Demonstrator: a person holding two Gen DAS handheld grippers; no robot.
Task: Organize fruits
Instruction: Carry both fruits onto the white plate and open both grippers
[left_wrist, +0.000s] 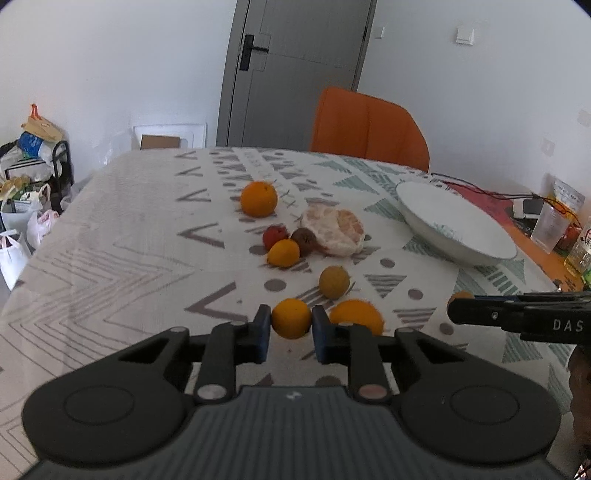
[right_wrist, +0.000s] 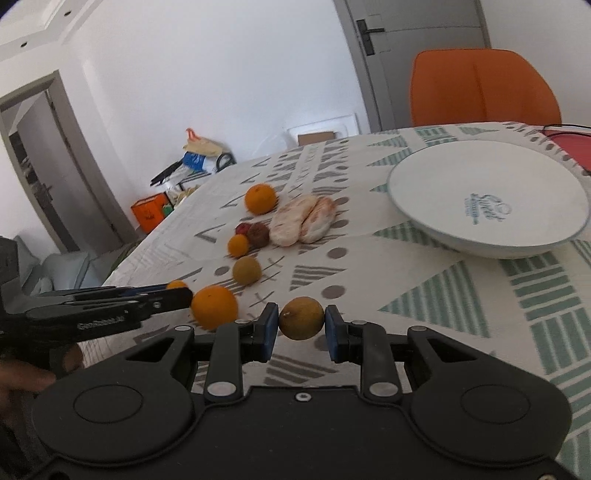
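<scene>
Left hand-held gripper (left_wrist: 291, 325) is clamped on a small orange fruit (left_wrist: 291, 318); right hand-held gripper (right_wrist: 301, 324) is clamped on a dull yellow-brown round fruit (right_wrist: 301, 318). Both fruits sit at the near edge of the bench (left_wrist: 110, 258). The empty white bowl (right_wrist: 487, 199) stands to the far right.

Likely step: carry both fruits to the bowl. Advice: lift clear of the cloth first, pass over the larger orange (right_wrist: 214, 306) without nudging it, bring one gripper in at a time, and release low inside the rim so nothing rolls out.

Hard to tell: whether either held fruit is lifted or resting on the cloth. The small dark fruits (left_wrist: 304, 240) beside the peeled citrus (left_wrist: 334, 230) are too blurred to name.
</scene>
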